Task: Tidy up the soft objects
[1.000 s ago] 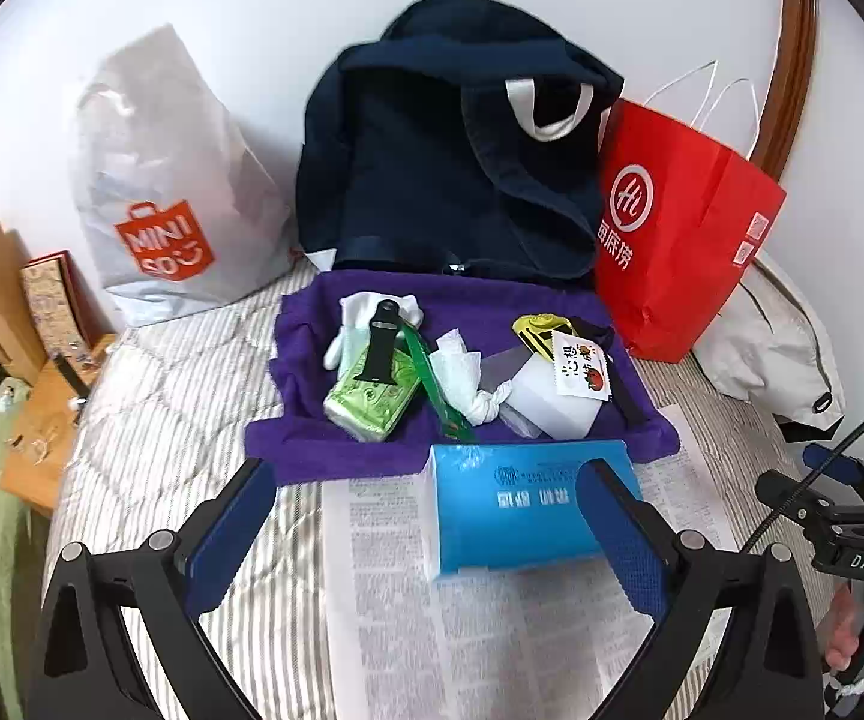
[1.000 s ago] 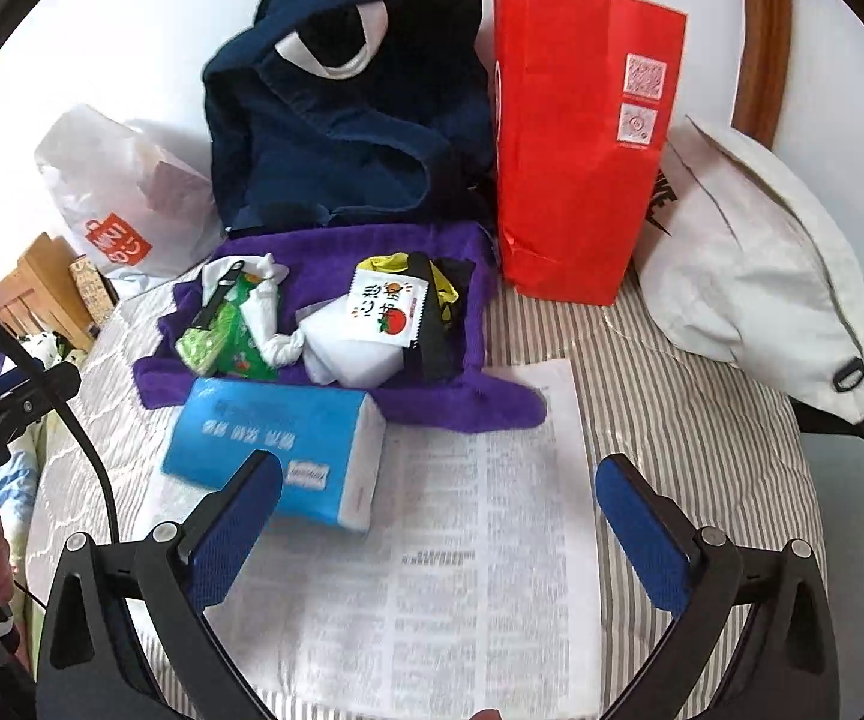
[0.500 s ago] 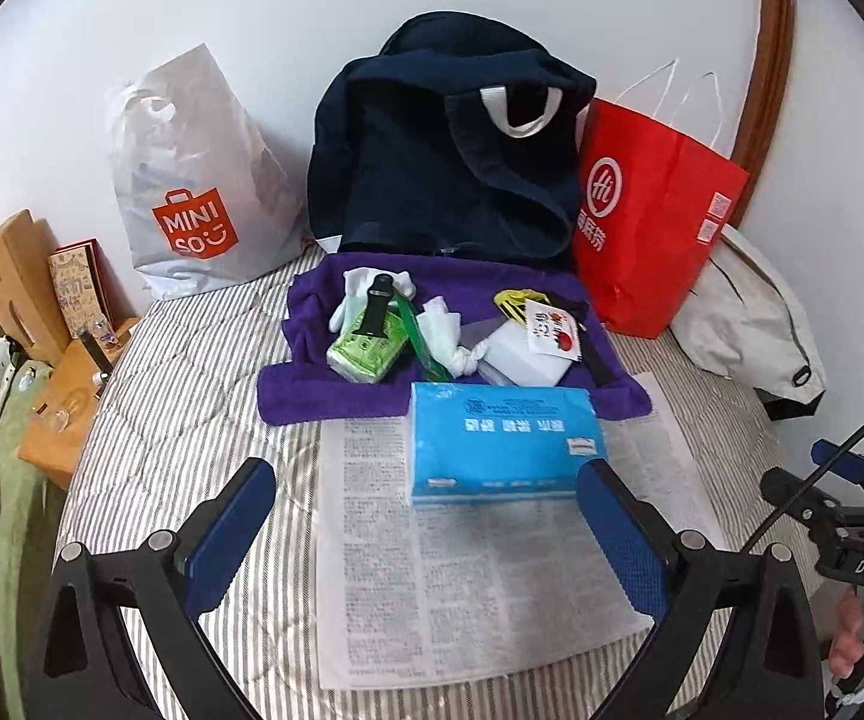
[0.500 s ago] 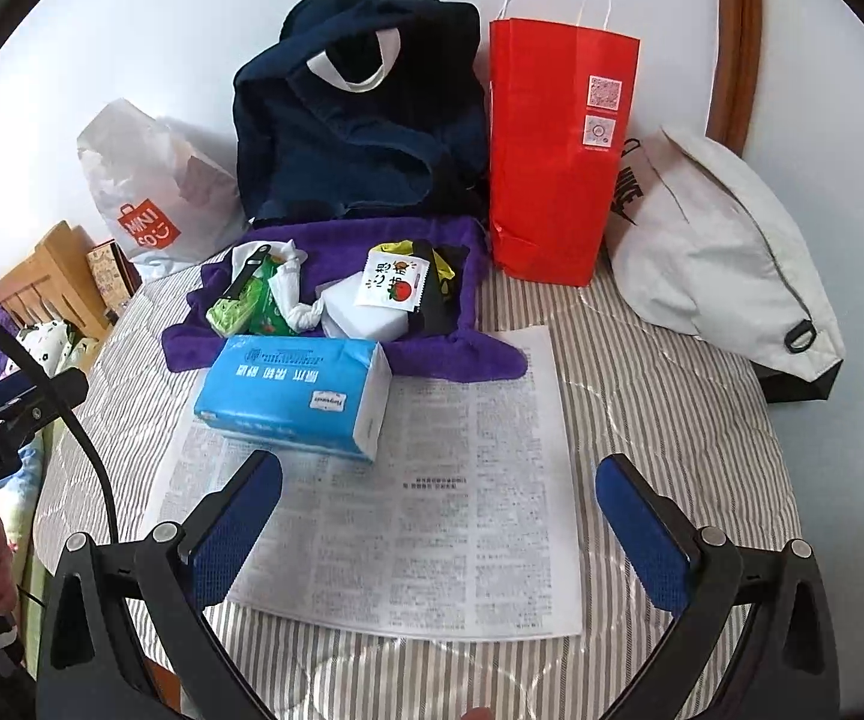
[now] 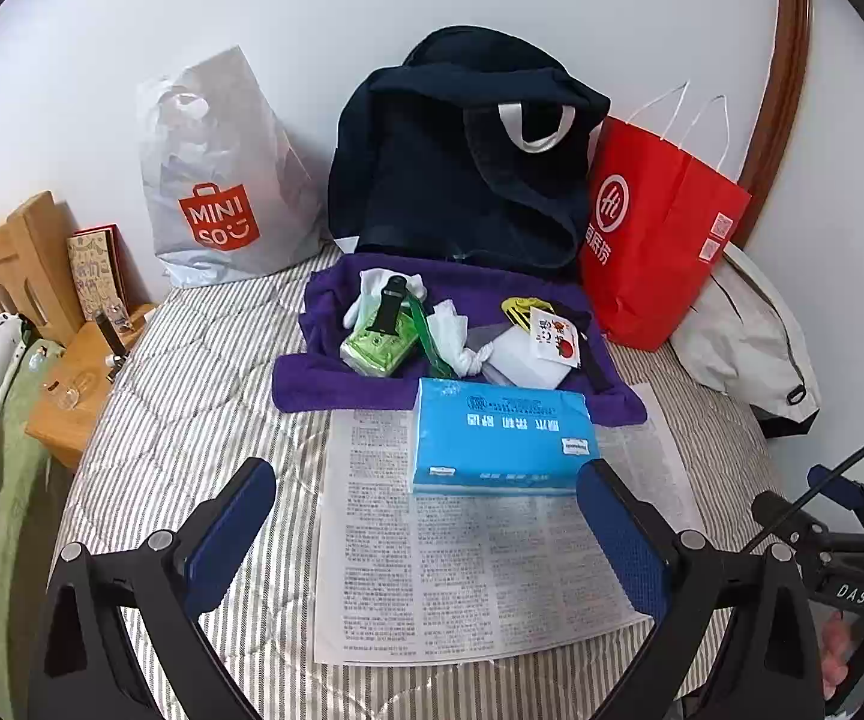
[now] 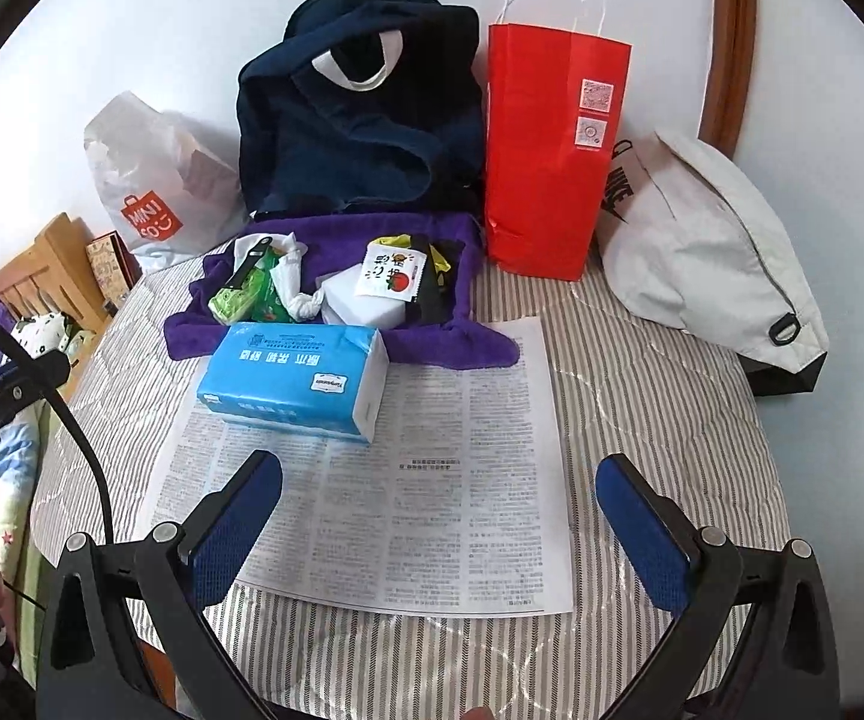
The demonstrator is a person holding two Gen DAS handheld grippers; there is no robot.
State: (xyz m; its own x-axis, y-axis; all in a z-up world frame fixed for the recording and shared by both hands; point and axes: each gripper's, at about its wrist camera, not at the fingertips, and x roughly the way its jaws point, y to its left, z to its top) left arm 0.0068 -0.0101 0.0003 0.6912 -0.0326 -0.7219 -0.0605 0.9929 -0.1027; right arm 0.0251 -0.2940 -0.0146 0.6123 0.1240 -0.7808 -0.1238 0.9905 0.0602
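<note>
Blue tissue pack (image 5: 501, 441): lies on the newspaper sheet (image 5: 480, 570) on the striped bed (image 5: 192, 396), its far edge touching the purple towel (image 5: 336, 378).
Purple towel: spread toward the bed's far edge, carrying a green packet (image 5: 379, 348), white gloves (image 5: 453, 336) and a white block (image 5: 528, 360).
Far edge, left to right: Miniso bag (image 5: 216, 180), navy bag (image 5: 462, 168), red paper bag (image 5: 654, 234), white bag (image 5: 744, 330).
Left gripper (image 5: 426, 531): fingers spread wide, empty, above the newspaper near the pack.
Right gripper (image 6: 438, 522): fingers spread wide, empty, above the newspaper.

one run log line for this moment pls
left gripper open, empty | right gripper open, empty | blue tissue pack on newspaper sheet, untouched
</note>
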